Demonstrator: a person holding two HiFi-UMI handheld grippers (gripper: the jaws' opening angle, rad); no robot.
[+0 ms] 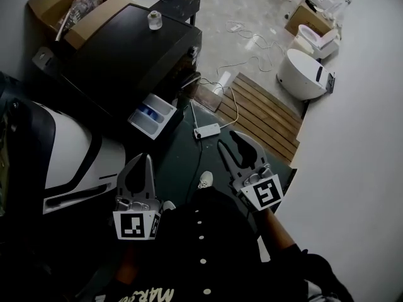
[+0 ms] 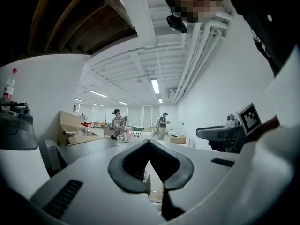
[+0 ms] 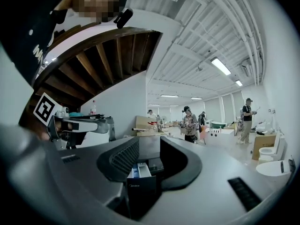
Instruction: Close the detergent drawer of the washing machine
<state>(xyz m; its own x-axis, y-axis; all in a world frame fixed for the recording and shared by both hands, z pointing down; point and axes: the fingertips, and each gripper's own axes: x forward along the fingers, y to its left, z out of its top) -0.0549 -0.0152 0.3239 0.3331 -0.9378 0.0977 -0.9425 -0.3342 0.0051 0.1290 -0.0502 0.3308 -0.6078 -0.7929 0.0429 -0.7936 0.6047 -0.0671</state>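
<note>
The washing machine (image 1: 126, 49) is dark and stands at the upper left of the head view. Its detergent drawer (image 1: 153, 115) juts out open from the front, white inside with a blue compartment. My left gripper (image 1: 146, 159) hangs below the drawer, its fingertips meeting, nothing between them. The left gripper view shows the same gripper (image 2: 149, 142) with its pads touching at the tips. My right gripper (image 1: 236, 145) is off to the drawer's right, open and empty. In the right gripper view the drawer (image 3: 139, 175) shows some way off between the parted jaws of that gripper (image 3: 150, 142).
A cardboard box (image 1: 69, 8) with plastic bottles and a small jar (image 1: 154, 19) sit on top of the machine. A power strip (image 1: 206, 131) with cables lies on the floor by a wooden pallet (image 1: 261, 115). White toilets (image 1: 305, 74) stand beyond. Several people (image 3: 190, 123) stand far off.
</note>
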